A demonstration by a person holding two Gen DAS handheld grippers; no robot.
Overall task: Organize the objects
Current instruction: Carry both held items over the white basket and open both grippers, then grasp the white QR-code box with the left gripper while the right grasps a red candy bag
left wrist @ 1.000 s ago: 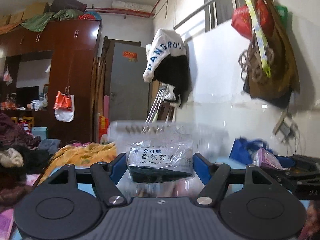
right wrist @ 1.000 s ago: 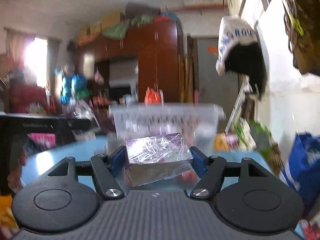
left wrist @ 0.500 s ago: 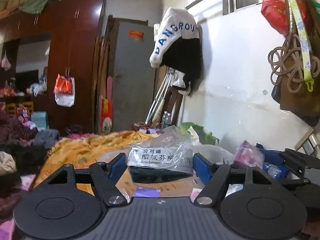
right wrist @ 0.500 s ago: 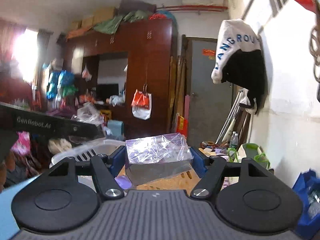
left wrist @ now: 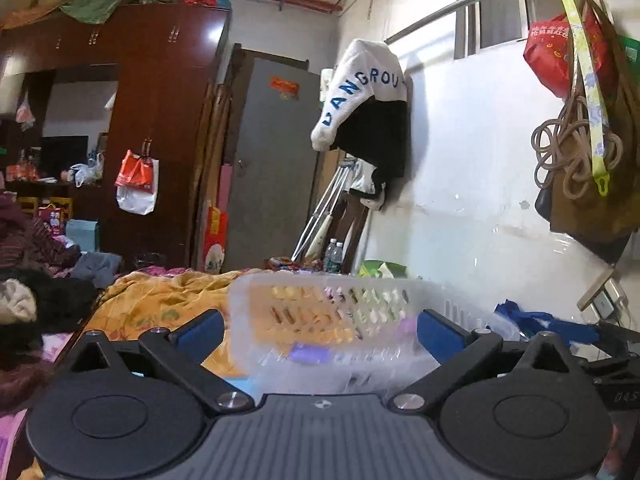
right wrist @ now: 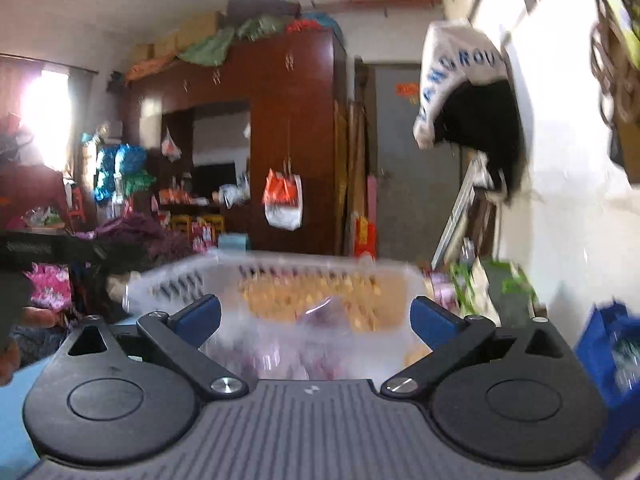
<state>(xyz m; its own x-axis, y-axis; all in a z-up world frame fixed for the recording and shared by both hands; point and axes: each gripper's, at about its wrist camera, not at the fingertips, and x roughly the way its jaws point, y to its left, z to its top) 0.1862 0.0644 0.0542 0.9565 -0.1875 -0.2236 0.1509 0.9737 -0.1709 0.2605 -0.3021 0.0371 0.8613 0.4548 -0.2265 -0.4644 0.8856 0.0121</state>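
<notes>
text: "ANGROU" | on: white hanging garment point(left wrist: 362, 92)

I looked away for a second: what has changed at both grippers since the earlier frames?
Both let go. The left gripper no longer holds its bagged medicine box, nor the right gripper its clear-wrapped purple box; both have just opened wide, empty. The translucent slotted plastic basket now sits straight ahead of each. Blue tabletop unchanged.
</notes>
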